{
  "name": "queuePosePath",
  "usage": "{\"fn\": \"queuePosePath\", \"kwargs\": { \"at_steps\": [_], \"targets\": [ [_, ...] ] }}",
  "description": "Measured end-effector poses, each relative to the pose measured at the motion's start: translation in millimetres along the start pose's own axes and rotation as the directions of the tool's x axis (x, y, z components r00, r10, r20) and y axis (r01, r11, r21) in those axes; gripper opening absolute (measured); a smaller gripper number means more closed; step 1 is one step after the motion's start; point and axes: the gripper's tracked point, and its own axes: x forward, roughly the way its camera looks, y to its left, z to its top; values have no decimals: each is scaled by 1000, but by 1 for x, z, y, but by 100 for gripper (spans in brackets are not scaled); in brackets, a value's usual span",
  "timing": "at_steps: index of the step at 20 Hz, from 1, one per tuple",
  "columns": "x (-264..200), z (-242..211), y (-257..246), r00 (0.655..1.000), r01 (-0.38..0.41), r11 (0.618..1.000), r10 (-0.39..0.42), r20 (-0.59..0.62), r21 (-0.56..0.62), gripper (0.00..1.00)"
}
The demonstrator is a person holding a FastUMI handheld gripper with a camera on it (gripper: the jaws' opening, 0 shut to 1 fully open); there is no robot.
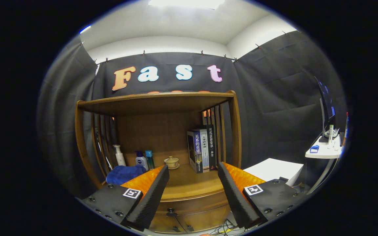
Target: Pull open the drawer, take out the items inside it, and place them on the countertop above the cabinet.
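Gripper (192, 190) fingers spread wide, holding nothing, hovering before wooden cabinet (84, 144). Drawer (192, 205) closed, just under cabinet countertop (189, 185), knob (171, 210) between fingers. On countertop: blue cloth (123, 173), bottles (141, 160), lidded cup (171, 162), books (202, 149).

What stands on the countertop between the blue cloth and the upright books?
In the gripper view, two bottles and a small lidded cup stand between the blue cloth and the books. The gripper is open.

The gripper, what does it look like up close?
The gripper has two long, flat fingers with a ridged, bumpy texture. Behind each sits a shiny orange part and a black block with screws, each bearing a small square black-and-white marker.
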Motion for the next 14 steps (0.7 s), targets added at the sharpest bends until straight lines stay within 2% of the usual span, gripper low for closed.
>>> {"fn": "queuePosePath", "kwargs": {
  "at_steps": [14],
  "targets": [
    [1,-1,3,1000,-6,1000,6,-2,0,98]
  ]
}}
